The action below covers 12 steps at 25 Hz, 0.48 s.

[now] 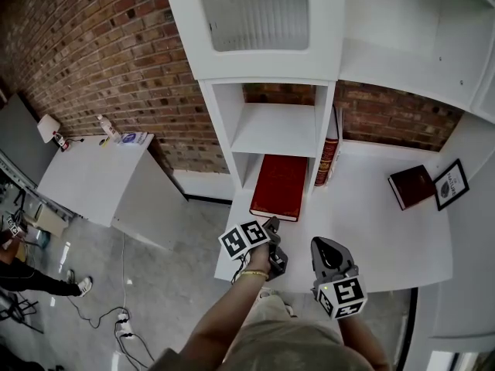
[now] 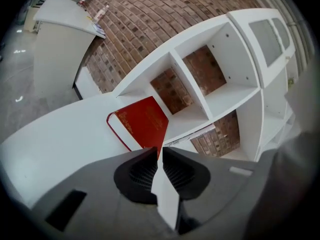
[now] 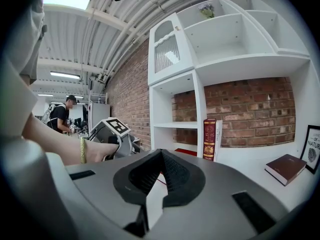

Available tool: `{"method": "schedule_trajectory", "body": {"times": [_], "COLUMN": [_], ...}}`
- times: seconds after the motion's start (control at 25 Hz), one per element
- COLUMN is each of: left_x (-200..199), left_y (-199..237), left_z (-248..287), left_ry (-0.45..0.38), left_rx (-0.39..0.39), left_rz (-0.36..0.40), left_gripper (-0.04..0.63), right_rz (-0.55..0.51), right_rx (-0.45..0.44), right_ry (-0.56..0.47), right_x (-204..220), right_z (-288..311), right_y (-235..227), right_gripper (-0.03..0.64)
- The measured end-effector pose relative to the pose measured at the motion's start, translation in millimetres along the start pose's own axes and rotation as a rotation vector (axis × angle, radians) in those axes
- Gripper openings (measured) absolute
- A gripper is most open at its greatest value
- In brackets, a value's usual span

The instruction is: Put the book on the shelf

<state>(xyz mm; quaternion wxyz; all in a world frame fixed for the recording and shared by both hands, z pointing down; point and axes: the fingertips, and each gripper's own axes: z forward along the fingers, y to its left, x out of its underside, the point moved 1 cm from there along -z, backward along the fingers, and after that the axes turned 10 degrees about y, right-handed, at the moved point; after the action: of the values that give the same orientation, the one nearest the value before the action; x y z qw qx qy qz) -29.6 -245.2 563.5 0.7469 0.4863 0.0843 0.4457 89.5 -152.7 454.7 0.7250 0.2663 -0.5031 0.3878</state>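
Observation:
A red book (image 1: 280, 185) lies flat in the bottom compartment of the white shelf unit (image 1: 272, 128), its near end sticking out onto the white table (image 1: 371, 234). My left gripper (image 1: 272, 225) hovers just in front of that near end, shut with nothing between its jaws. In the left gripper view the red book (image 2: 140, 120) lies just beyond the left gripper (image 2: 160, 151). My right gripper (image 1: 324, 246) is a little to the right and nearer me, also shut and empty. The right gripper view shows the right gripper (image 3: 160, 155) pointing level at the shelf.
A dark red book (image 1: 328, 157) stands upright against the shelf's right side. A brown book (image 1: 411, 185) and a framed picture (image 1: 451, 184) sit at the table's right. A brick wall lies behind. A white cabinet (image 1: 93, 178) stands to the left, and a person (image 3: 60, 116) is far off.

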Motion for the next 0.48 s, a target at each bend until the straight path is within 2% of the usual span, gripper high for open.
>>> {"method": "schedule_trajectory", "body": {"times": [0.12, 0.48], "left_x": [4, 24], "left_y": [-5, -21], "left_z": [-12, -50], "left_ry": [-0.008, -0.005], "left_rx": [0.001, 0.016], "left_rz": [0.071, 0.285], "left_gripper": [0.009, 0.008], "right_rz": [-0.005, -0.022], "right_rx": [-0.003, -0.019], "right_ry": [-0.008, -0.007], "right_x": [2, 8], "right_z": [-6, -20], "right_y": [5, 25], "right_gripper": [0.006, 0.006]}}
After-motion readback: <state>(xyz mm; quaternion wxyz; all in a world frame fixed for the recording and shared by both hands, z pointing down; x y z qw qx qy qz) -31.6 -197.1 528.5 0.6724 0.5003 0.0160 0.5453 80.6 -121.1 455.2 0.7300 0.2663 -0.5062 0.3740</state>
